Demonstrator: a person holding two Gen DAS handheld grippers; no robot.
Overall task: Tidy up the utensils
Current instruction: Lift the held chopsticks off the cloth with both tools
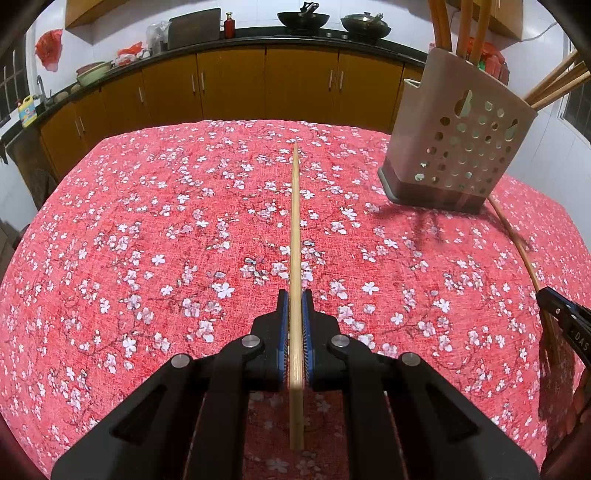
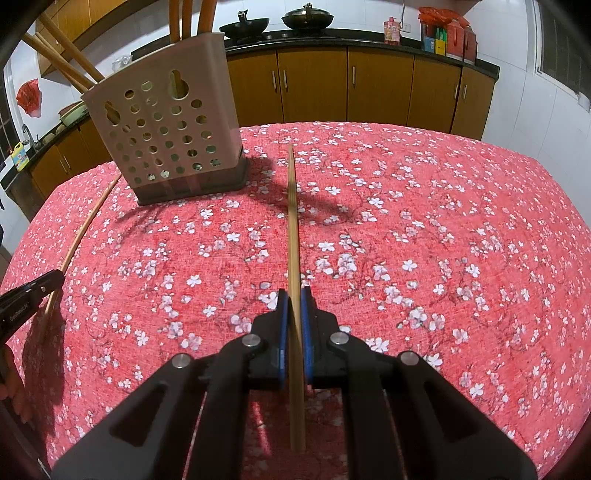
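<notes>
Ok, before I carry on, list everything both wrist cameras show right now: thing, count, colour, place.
Chopstick in left gripper: one, pale wood, pointing forward over the table.
Chopstick in right gripper: one, darker tan, pointing forward.
Utensil holder: one, beige, perforated, dark base, standing on the table between the grippers.
Utensils in holder: several, orange-brown handles sticking out the top; exact count unclear.
Tablecloth: one, red with white blossoms.
Cabinets: brown row under a black counter, behind the table.
Woks: two, dark, on the counter.
Left gripper: black, blue pads, clamped on its chopstick.
Right gripper: black, blue pads, clamped likewise.
</notes>
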